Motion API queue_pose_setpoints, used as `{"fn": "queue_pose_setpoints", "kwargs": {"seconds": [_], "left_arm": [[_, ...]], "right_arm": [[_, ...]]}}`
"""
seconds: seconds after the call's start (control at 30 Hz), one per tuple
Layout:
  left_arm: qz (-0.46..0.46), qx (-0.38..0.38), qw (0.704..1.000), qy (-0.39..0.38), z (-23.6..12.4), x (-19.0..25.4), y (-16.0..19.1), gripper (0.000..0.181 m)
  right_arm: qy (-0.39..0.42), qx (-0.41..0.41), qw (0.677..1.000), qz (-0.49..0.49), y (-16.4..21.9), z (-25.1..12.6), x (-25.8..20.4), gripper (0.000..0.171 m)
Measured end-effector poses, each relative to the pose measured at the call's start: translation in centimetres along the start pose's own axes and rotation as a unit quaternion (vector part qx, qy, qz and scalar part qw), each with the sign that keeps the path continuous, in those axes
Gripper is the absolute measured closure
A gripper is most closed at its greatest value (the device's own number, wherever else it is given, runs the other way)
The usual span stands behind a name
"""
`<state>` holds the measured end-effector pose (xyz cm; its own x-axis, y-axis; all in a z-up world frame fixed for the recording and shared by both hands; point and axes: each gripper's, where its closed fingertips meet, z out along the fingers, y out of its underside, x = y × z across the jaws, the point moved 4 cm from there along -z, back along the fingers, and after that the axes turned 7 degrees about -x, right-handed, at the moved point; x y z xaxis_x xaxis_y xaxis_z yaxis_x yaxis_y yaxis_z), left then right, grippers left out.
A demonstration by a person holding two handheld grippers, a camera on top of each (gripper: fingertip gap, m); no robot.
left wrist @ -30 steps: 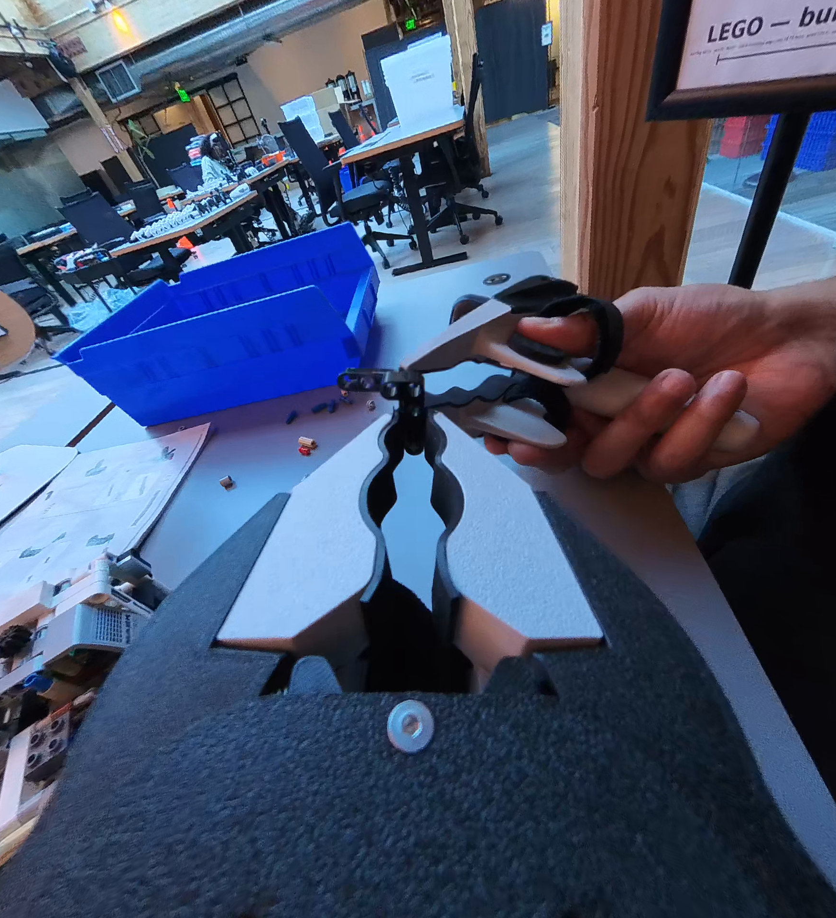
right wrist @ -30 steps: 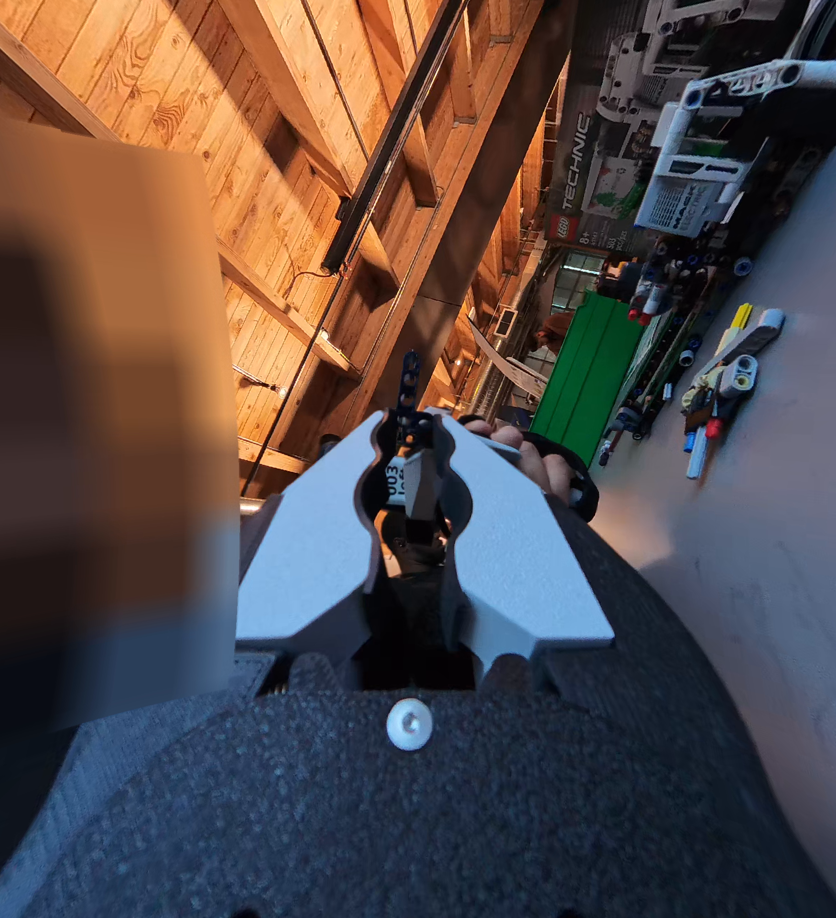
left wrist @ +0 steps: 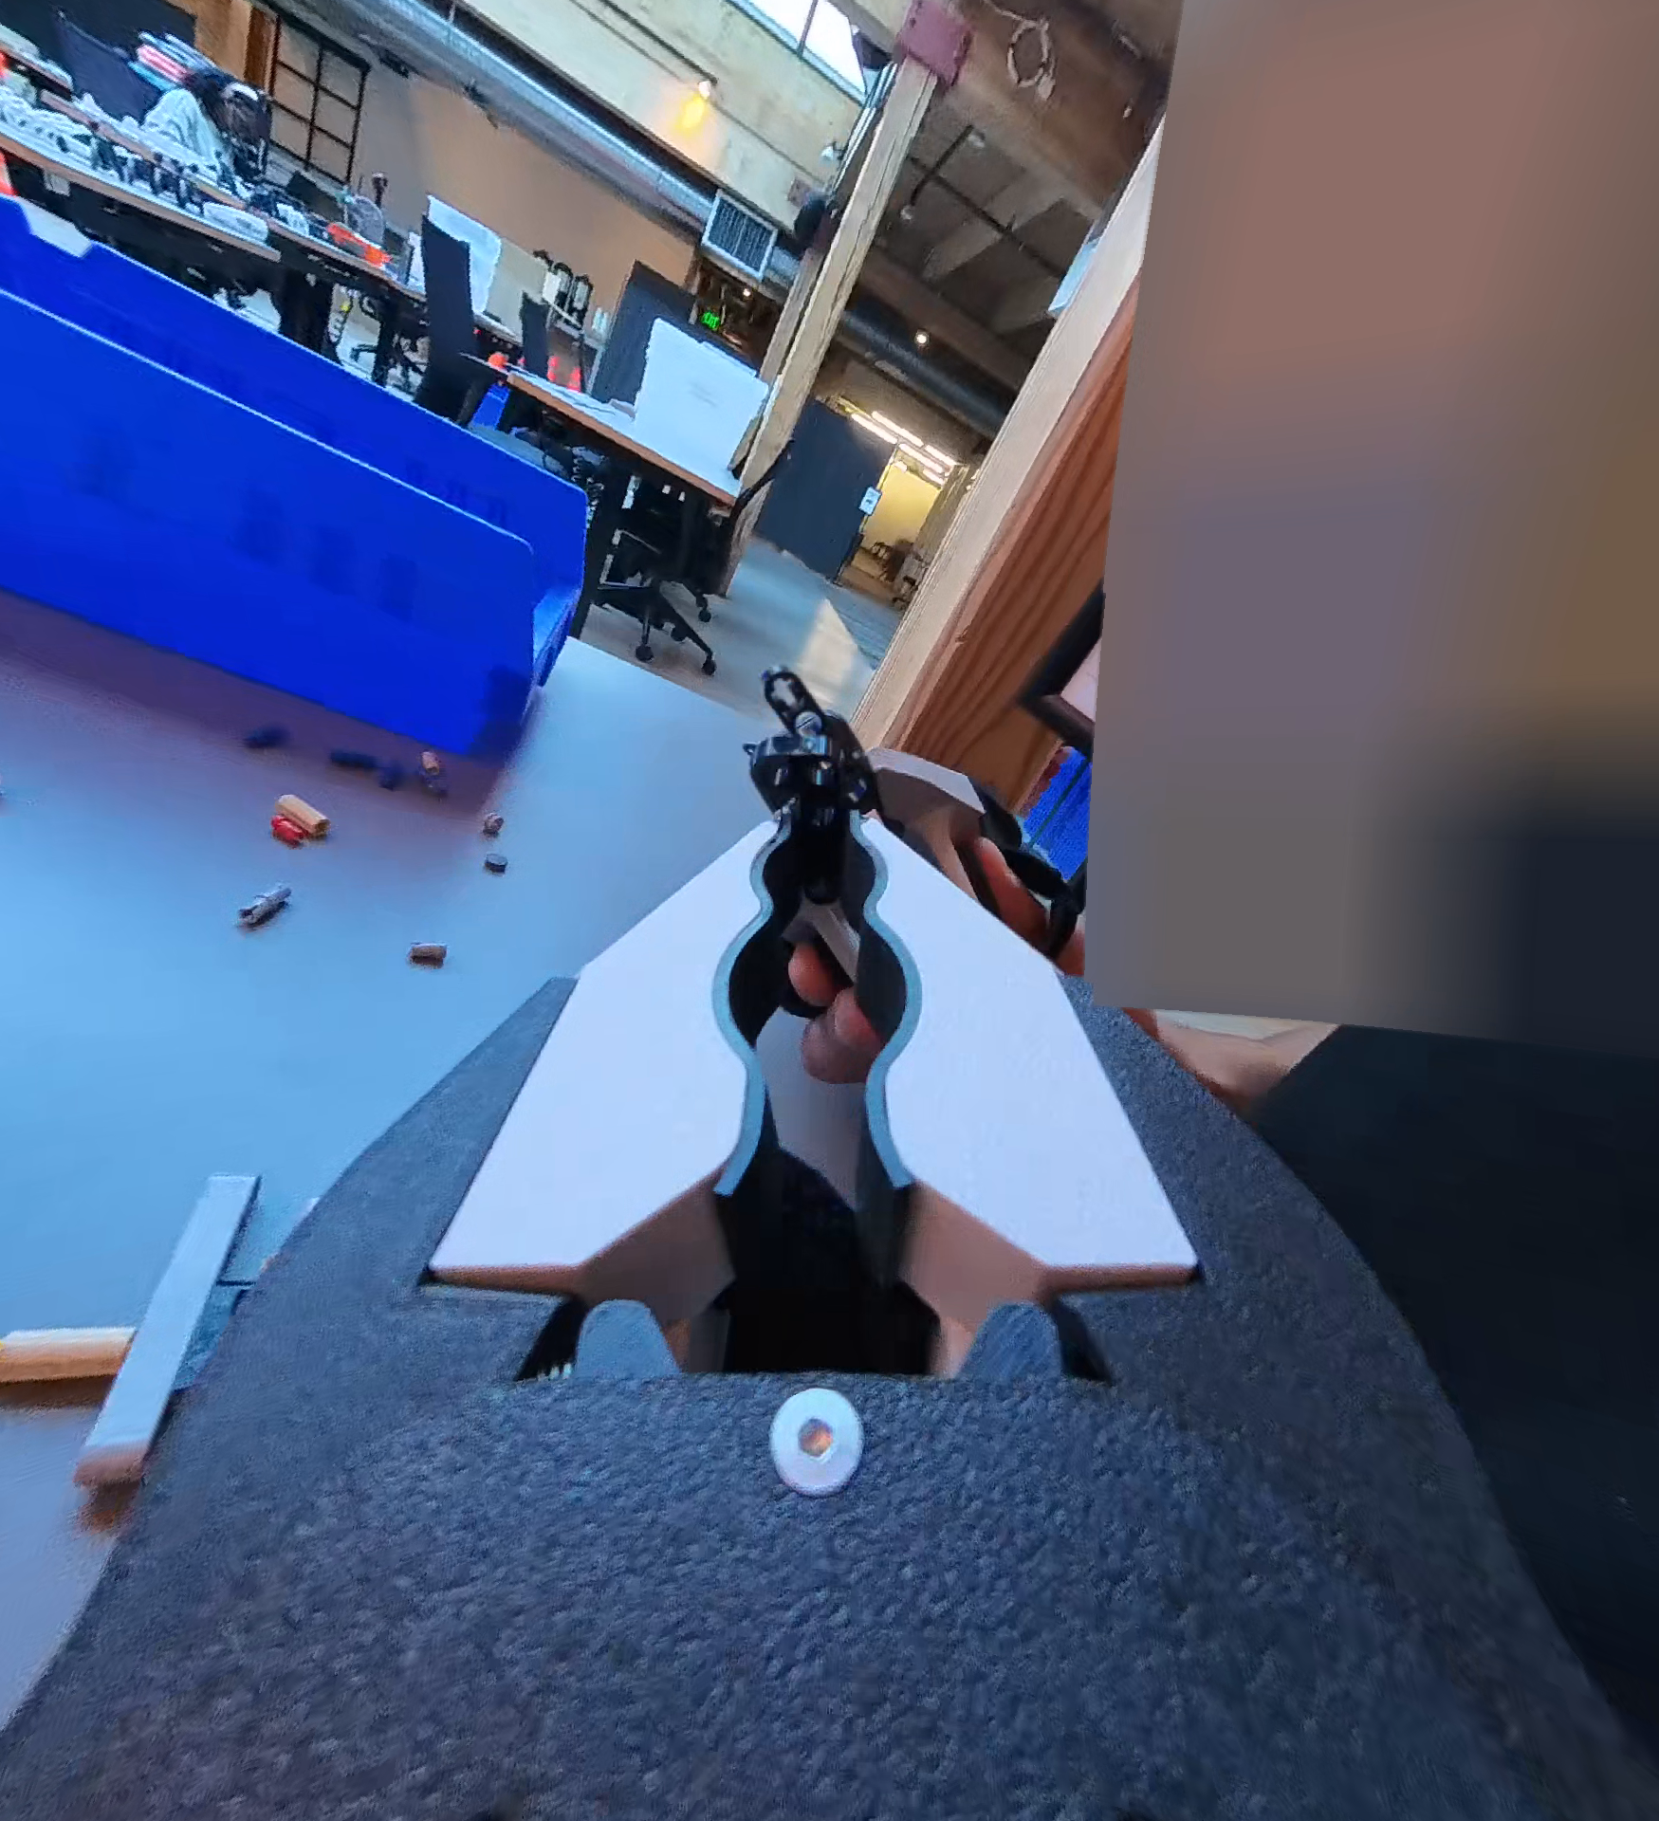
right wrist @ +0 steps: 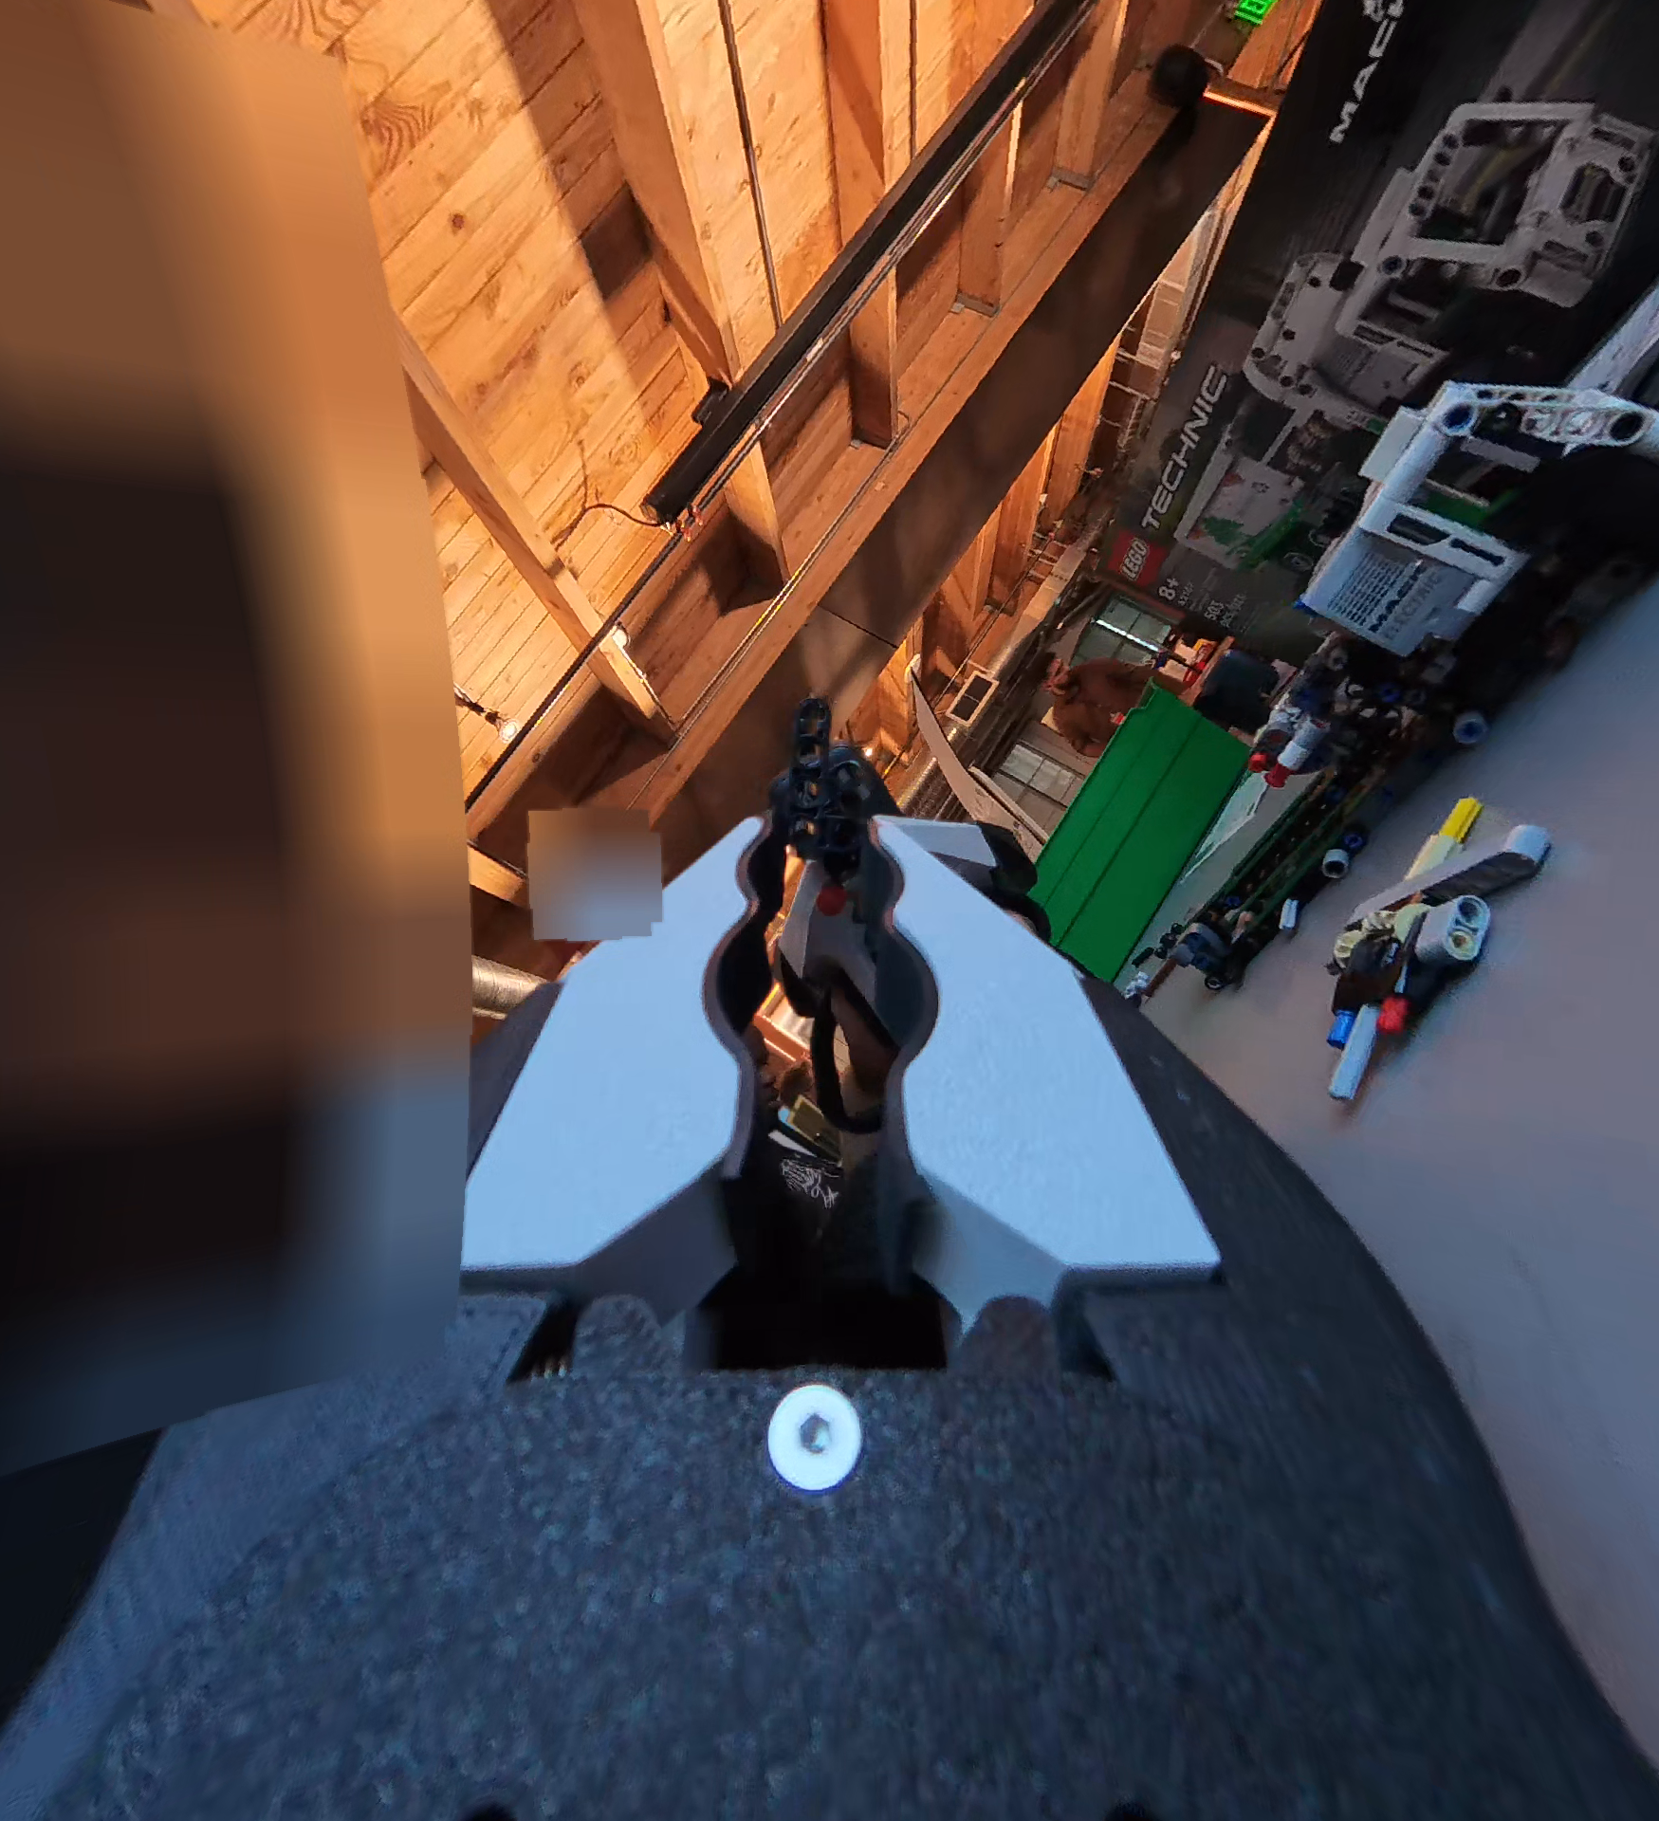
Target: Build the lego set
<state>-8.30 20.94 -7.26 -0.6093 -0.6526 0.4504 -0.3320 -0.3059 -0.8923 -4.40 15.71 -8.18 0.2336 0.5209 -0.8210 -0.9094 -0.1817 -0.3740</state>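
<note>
**Both grippers are meeting on one small black lego assembly**

You are holding the left gripper (left wrist: 810,838) with its jaws nearly closed, and its tips are pinching a small black lego assembly (left wrist: 805,759) in the air above the grey table (left wrist: 165,1035). The piece is standing up from the tips, with a thin black beam with holes pointing up and to the left. Just behind it, on the right, the right gripper (left wrist: 914,788) is coming in, and your hand (left wrist: 835,1015) is showing through the gap between the left fingers.

In the right wrist view the right gripper (right wrist: 820,847) is also narrow, and the same black lego assembly (right wrist: 815,778) is sitting at its tips. I cannot tell for sure which of the two grippers is carrying the weight.

On the left, far side of the table a blue bin (left wrist: 214,512) is standing, and small loose pins (left wrist: 303,818) are lying near it. In the right wrist view a half-built white truck (right wrist: 1426,532) is standing before the set's box (right wrist: 1318,296), with loose parts (right wrist: 1397,946) lying beside.
</note>
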Motion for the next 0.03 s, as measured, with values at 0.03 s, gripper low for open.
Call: {"fn": "queue_pose_setpoints", "kwargs": {"seconds": [0.03], "left_arm": [[0.001,-0.001,1.000,-0.004,-0.02,-0.04,-0.05,0.177]], "right_arm": [[-0.001,0.004,1.000,0.000,-0.02,0.06,0.06,0.157]]}}
